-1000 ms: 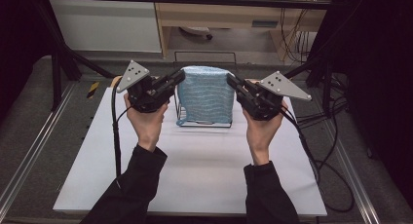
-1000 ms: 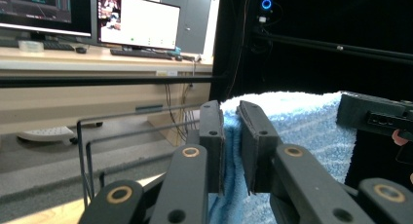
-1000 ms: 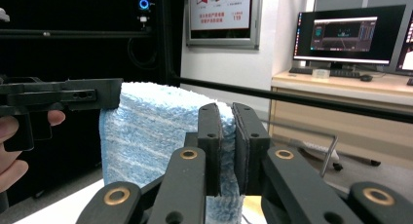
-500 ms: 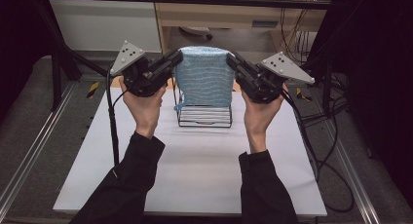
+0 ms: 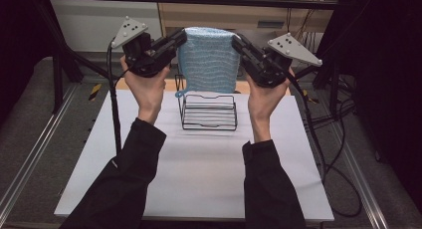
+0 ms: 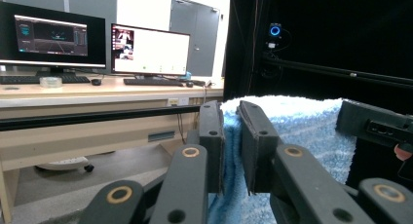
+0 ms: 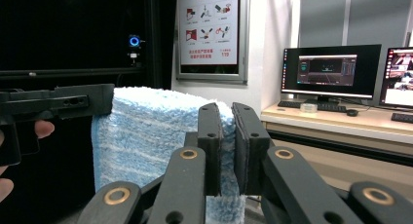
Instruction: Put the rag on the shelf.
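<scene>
You hold the blue towel [image 5: 208, 59] stretched between both tools, hanging in the air above the black wire rack [image 5: 209, 112] and clear of it: the left gripper [image 5: 180, 38] is pinched tight on the towel's upper left corner, and the right gripper [image 5: 237, 42] is clamped on the upper right corner. In each gripper view the cloth is squeezed between the two black jaws. You appear to be in the lifting step, with the towel freed from the rack; next, judging from this, you need to keep both corners level and taut while you carry it to open table, so the loose lower hem does not snag the wire. The rack stands near the far middle of a white tabletop [image 5: 199, 179], inside a dark metal frame with cables trailing at the right. Beyond is an office desk [image 6: 97, 95] with monitors [image 6: 148, 51] and keyboards.
</scene>
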`<state>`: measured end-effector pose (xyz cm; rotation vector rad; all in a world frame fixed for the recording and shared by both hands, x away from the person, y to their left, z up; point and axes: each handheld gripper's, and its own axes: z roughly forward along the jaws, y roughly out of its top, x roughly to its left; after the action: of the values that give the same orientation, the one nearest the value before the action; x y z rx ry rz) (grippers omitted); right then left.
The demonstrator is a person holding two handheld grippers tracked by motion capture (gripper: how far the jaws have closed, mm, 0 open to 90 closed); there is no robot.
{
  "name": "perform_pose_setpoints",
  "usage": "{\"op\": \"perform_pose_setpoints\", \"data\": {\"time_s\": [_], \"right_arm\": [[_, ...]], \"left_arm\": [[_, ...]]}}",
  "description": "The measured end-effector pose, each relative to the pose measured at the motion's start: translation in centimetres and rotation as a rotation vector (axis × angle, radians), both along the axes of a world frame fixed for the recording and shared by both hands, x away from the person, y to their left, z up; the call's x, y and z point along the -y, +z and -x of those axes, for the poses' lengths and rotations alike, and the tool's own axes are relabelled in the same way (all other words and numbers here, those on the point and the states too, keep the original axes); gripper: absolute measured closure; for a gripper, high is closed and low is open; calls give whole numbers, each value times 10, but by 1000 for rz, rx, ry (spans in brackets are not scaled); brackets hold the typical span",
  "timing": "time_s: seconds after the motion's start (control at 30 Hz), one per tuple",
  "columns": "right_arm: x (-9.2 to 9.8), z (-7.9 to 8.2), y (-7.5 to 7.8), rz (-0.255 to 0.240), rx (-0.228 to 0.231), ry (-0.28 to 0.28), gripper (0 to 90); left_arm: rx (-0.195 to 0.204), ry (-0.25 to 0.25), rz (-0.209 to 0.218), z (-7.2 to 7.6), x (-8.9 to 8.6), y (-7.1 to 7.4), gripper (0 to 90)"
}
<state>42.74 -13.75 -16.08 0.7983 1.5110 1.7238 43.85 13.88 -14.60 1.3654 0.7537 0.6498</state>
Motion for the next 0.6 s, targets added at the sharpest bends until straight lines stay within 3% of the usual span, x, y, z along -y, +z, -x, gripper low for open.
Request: {"op": "perform_pose_setpoints", "data": {"time_s": [0.2, 0.33, 0.6], "right_arm": [[-3, -10, 7, -13, -3, -2, 834], [-5, -16, 12, -15, 2, 0, 834], [-6, -33, 19, -19, -3, -8, 834]], "left_arm": [[-6, 11, 0, -11, -2, 9, 803], [-30, 3, 29, -20, -4, 13, 803], [-40, 28, 6, -34, -1, 25, 802]]}}
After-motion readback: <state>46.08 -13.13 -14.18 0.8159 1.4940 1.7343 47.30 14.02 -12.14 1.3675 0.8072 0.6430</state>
